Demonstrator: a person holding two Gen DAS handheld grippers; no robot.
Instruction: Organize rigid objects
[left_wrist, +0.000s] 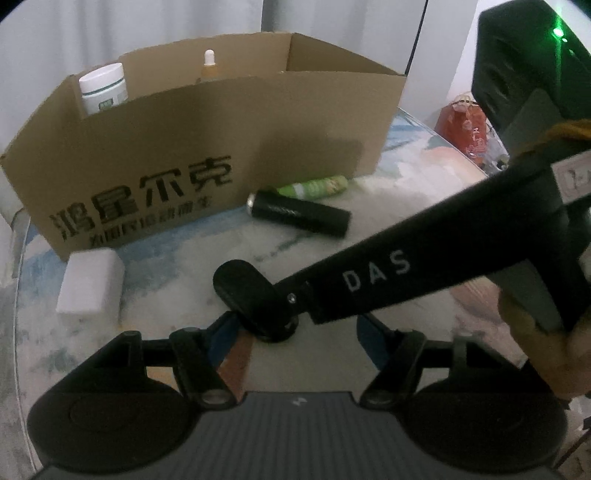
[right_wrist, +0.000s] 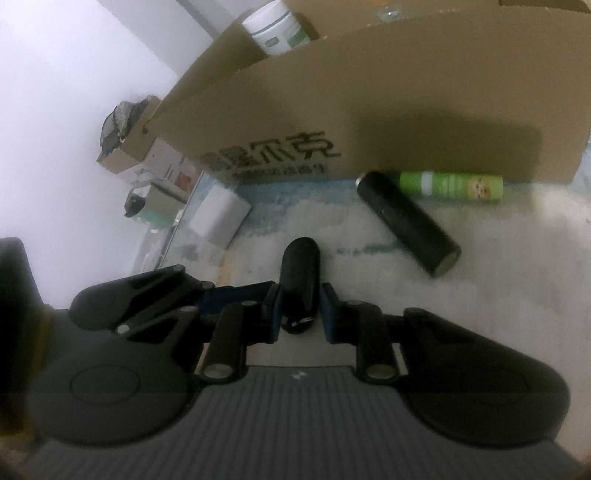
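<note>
The left wrist view alone showed the right gripper (left_wrist: 255, 291) from outside: its long black finger, lettered DAS, slanted in from the right edge down to the table (left_wrist: 388, 221), with part of a hand (left_wrist: 543, 332) gripping its handle at the right. That view also took in the whole box (left_wrist: 207, 147), open-topped, with a white jar (left_wrist: 103, 88) in its left corner and a dropper bottle (left_wrist: 209, 66) further back. A red bag (left_wrist: 465, 129) sat off the table's right edge.

The right wrist view showed what the other could not: a small black capsule (right_wrist: 300, 280) lay between the right gripper's (right_wrist: 300, 317) blue pads (right_wrist: 274, 314), which pressed its sides, jaws narrow and clamped on it. It also caught clutter of small boxes (right_wrist: 162, 173) beyond the table's left edge.

Both views showed a black tube (left_wrist: 299, 214) lying on the table in front of the box, a green tube (left_wrist: 314, 187) just behind it against the box wall, and a white block (left_wrist: 90, 280) near the box's left corner.

The left gripper (left_wrist: 295, 332) hung half open and empty, tilted steeply down, its fingers on either side of the right gripper's tip. The right gripper tilted down likewise, aimed at the box front.
</note>
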